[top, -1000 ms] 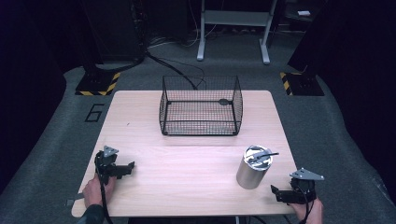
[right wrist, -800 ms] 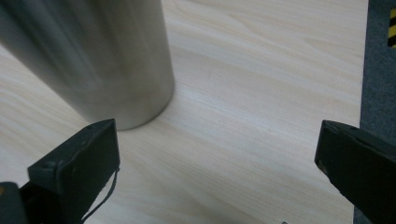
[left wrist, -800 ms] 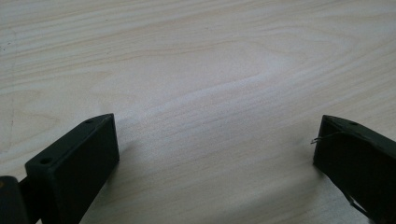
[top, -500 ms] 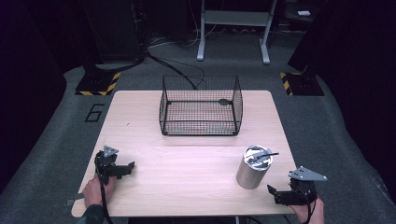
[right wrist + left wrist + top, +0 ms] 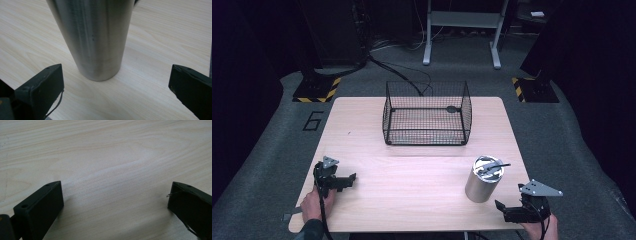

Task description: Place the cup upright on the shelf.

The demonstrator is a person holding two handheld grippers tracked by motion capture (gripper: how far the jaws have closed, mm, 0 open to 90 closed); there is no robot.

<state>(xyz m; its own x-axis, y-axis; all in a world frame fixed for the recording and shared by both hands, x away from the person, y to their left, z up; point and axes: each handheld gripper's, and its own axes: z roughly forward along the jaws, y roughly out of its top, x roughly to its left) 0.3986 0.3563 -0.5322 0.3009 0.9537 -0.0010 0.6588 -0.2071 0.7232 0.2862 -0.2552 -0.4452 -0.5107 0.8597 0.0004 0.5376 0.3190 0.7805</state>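
pale wood table (image 5: 412,185) | left gripper (image 5: 115,200) jaws wide apart, empty, near left edge | right gripper (image 5: 116,82) jaws spread, steel cup (image 5: 92,37) just ahead, untouched

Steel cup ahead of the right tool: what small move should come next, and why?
Probably ease the right tool forward so its open jaws straddle the steel cup, then close. In the right gripper view the cup stands upright on the table, centred between the jaws but still beyond their tips, touching neither. The left tool is open over bare wood, far from it.
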